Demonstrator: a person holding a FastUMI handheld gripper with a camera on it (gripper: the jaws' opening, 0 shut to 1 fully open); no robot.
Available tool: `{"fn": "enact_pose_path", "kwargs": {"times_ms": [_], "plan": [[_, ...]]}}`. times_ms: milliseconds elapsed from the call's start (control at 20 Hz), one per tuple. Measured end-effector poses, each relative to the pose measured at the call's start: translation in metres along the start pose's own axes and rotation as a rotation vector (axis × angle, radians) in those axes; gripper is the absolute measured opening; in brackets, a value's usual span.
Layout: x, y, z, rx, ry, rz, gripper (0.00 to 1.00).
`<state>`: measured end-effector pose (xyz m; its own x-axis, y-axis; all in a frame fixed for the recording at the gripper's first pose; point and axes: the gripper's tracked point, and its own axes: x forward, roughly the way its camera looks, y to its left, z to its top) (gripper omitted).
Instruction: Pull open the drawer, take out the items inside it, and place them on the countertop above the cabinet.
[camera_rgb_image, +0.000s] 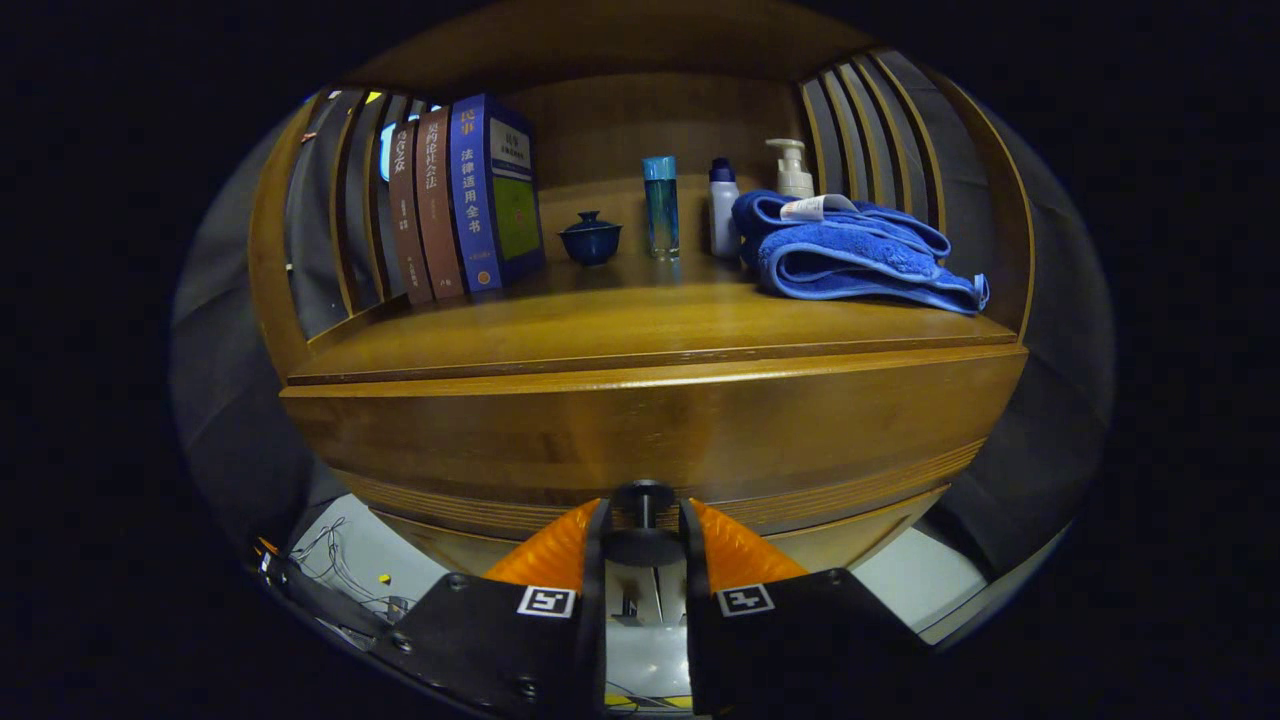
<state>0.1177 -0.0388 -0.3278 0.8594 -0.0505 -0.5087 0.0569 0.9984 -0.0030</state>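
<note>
Between the claw's (644, 520) two orange fingers: drawer knob (643, 497), dark, round, fingers close on either side and seemingly clamped on it, though actual pressing contact is a judgement.

Just beyond the claw: drawer (640, 440), wooden front, appears closed or barely started; interior and contents hidden.

Above and beyond the drawer: bench (620, 335), wooden cabinet top, bare along its near edge. Carried on it, left to right:
- books (465, 205), upright row, far left.
- lidded cup (590, 238), dark blue, just right of the books.
- glass tumbler (660, 205), blue, tall.
- small bottle (723, 210), pale with blue cap.
- pump bottle (793, 170), behind the towel.
- folded towel (860, 255), blue, far right.

Progress: first step only, knob gripped. Remaining, by judgement: pull the drawer open, lift out whatever lies inside, set each item on the bench.
</note>
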Motion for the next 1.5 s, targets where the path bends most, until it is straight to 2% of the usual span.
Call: {"fn": "enact_pose_path", "kwargs": {"times_ms": [200, 1000, 1200, 1500], "plan": [[-0.022, 0.002, -0.011, -0.034, 0.018, 0.013, 0.37], [-0.146, 0.004, -0.076, 0.013, 0.103, 0.021, 0.37], [-0.165, 0.002, -0.097, 0.027, 0.142, 0.018, 0.36], [-0.170, 0.003, -0.098, 0.028, 0.138, 0.001, 0.36]]}}
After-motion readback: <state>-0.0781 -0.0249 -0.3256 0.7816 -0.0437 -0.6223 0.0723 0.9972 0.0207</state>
